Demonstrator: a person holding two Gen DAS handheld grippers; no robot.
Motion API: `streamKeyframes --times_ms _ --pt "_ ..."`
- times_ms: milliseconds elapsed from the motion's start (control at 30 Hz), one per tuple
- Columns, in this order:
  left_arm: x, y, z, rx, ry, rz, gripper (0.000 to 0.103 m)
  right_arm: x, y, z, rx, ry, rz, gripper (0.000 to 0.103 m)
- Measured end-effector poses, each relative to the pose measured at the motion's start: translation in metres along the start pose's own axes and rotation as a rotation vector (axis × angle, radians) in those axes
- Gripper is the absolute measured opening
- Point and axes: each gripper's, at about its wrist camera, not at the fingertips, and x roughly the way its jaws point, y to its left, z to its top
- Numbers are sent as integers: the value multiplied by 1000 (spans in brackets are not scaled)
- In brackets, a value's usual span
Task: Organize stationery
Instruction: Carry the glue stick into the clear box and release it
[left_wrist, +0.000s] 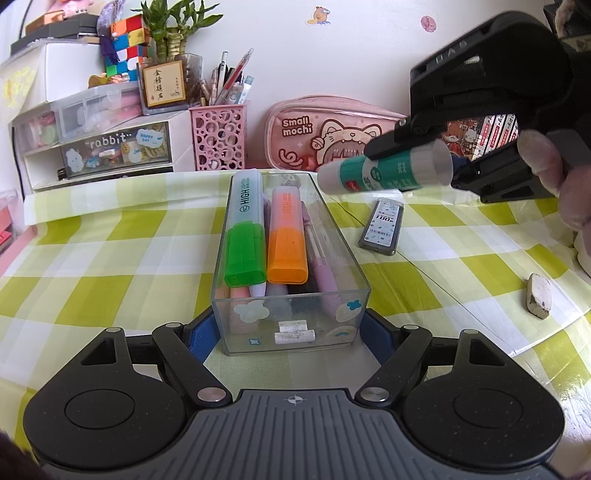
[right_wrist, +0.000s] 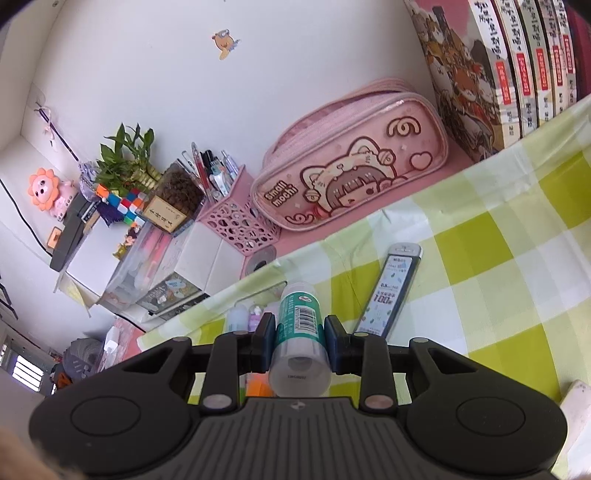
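While the left gripper (left_wrist: 291, 328) clamps the near end of the clear rectangular plastic tray (left_wrist: 345, 236), a glue stick is being carried to it.
Clenched across its middle in the right gripper (right_wrist: 299, 341), the teal-labelled white glue stick (right_wrist: 300, 325) hangs above the tray's far right; it likely needs lowering in beside the orange highlighter (left_wrist: 286, 236) before release.

A home study corner, by the look of it. The bench (left_wrist: 110, 258) wears a green-and-white checked cloth and backs onto a white wall with cartoon stickers (left_wrist: 318, 16). Along its far edge stand a pink pencil case (right_wrist: 351, 162), a pink pen holder (left_wrist: 218, 136) full of pens, small drawer units (left_wrist: 99, 147), a bamboo plant (left_wrist: 166, 33), puzzle cubes (left_wrist: 127, 40) and a row of books (right_wrist: 517, 66).
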Motion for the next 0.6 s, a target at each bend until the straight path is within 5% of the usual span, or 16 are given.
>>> streamKeyframes --times_ms 600 --pt "0 0 0 -1 0 -1 78 24 35 -8 -50 24 -27 32"
